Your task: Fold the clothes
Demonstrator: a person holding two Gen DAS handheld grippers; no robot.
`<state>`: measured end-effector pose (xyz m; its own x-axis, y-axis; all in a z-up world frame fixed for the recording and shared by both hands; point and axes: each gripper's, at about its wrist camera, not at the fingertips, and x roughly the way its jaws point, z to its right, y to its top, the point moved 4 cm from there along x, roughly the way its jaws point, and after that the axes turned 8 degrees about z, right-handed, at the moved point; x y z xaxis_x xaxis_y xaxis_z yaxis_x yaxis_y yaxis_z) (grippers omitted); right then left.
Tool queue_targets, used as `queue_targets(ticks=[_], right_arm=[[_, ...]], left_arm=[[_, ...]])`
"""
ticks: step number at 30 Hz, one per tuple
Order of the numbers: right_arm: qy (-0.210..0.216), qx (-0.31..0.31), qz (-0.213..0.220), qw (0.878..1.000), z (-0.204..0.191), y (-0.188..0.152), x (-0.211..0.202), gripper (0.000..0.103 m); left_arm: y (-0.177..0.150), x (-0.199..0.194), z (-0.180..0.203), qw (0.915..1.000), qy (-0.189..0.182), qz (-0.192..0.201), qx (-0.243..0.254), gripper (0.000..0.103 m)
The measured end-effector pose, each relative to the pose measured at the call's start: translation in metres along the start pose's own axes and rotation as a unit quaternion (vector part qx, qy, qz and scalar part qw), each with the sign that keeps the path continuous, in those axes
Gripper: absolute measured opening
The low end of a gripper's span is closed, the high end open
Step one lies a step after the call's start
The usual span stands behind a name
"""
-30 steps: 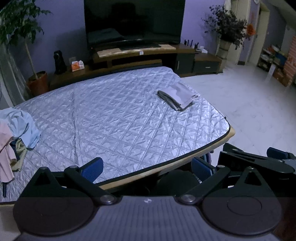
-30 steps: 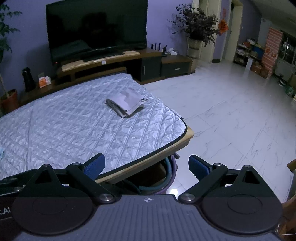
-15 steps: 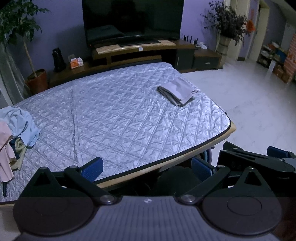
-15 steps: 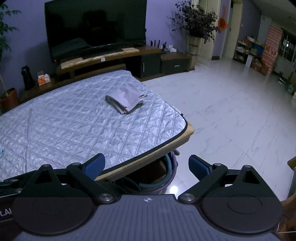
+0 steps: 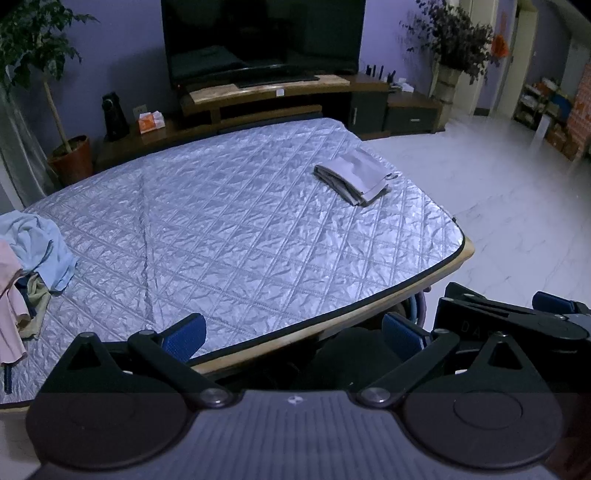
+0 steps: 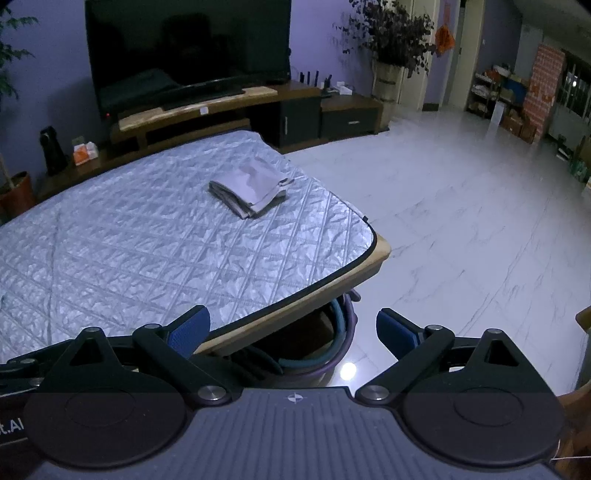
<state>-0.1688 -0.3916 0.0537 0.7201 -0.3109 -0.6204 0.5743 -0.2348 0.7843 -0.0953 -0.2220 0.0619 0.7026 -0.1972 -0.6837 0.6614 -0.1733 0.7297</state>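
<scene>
A folded grey garment (image 5: 356,177) lies near the far right corner of the table with its silver quilted cover (image 5: 229,229); it also shows in the right wrist view (image 6: 251,188). A heap of unfolded clothes (image 5: 26,258), light blue and pink, sits at the table's left edge. My left gripper (image 5: 291,334) is open and empty, held back over the table's near edge. My right gripper (image 6: 291,326) is open and empty, beside the table's near right corner. The right gripper's body (image 5: 517,321) shows at lower right in the left wrist view.
A TV (image 5: 262,35) on a low wooden stand (image 5: 280,99) is behind the table. Potted plants stand at the left (image 5: 70,158) and right (image 6: 388,48). Coiled hoses (image 6: 332,347) lie under the table corner. White tiled floor (image 6: 461,221) spreads to the right.
Both grippers have drawn back and tilted slightly, so the table and folded garment sit a little lower in view. Both stay open and empty.
</scene>
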Motion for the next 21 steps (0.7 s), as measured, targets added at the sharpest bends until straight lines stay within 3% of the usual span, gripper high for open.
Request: queue_targets(ticks=[11, 17, 21], right_arm=[[-0.001, 0.004, -0.004, 1.000, -0.002, -0.002, 0.010, 0.099], [-0.001, -0.007, -0.003, 1.000, -0.009, -0.004, 0.017, 0.099], [-0.002, -0.014, -0.009, 1.000, -0.015, -0.007, 0.026, 0.099]], left_arm=[[-0.003, 0.015, -0.005, 0.9997, -0.016, -0.008, -0.014, 0.102], [-0.002, 0.015, -0.011, 0.9986, -0.027, 0.041, -0.018, 0.102], [-0.002, 0.024, -0.017, 0.9990, -0.013, 0.043, -0.004, 0.102]])
